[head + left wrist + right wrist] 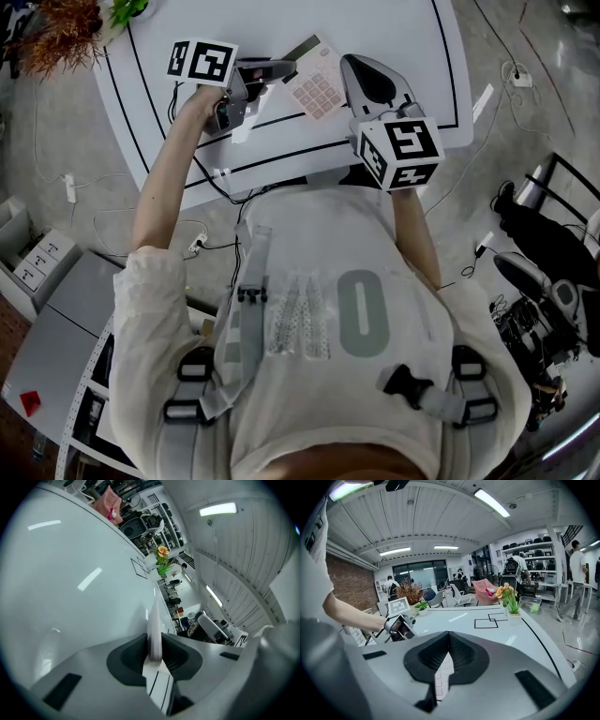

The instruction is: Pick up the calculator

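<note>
The calculator (316, 86), white with pinkish keys and a dark display end, hangs above the white table (281, 150), held from both sides. My left gripper (274, 71) is shut on its left edge. In the left gripper view the calculator (154, 637) shows edge-on as a thin white slab pinched between the dark pads (126, 660). My right gripper (345, 82) is shut on its right side. In the right gripper view the key rows of the calculator (442, 676) sit clamped between the ribbed pads (464, 656), and the left gripper's body (401, 626) shows beyond.
Black lines (281, 159) mark the table. A dried plant (61, 33) stands at its far left corner, and a potted flower (508, 603) at another edge. Cables (202, 239) lie on the floor. A grey cabinet (56, 319) is at the left, and gear (544, 281) at the right.
</note>
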Demonstrator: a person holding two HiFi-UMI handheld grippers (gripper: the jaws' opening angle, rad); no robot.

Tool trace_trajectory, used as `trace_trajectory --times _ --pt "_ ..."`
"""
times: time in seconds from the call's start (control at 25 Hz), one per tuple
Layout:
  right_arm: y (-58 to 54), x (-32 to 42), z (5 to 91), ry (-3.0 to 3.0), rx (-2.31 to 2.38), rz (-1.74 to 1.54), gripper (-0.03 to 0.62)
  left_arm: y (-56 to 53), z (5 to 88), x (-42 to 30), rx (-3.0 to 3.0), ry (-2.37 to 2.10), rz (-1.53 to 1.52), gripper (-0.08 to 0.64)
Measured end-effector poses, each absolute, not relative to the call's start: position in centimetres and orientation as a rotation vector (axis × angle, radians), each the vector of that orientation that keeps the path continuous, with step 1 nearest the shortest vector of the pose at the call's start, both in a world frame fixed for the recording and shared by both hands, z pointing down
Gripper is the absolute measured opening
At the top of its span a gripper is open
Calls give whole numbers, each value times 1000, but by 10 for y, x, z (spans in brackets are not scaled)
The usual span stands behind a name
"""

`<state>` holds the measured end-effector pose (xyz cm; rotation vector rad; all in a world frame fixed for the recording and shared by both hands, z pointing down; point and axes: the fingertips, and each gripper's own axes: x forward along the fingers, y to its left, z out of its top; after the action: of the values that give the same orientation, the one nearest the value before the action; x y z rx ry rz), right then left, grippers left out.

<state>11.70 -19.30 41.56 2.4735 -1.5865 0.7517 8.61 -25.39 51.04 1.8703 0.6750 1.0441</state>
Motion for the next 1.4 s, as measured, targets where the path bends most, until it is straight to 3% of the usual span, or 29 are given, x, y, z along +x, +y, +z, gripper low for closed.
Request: trace_trajectory --times 0.68,1.4 --pt "-204 132 355 -1691 2396 478 7 -300 412 109 2463 275 802 86" --pt "-235 137 300 -1887 2345 236 6 -340 253 37 3153 -913 337 86"
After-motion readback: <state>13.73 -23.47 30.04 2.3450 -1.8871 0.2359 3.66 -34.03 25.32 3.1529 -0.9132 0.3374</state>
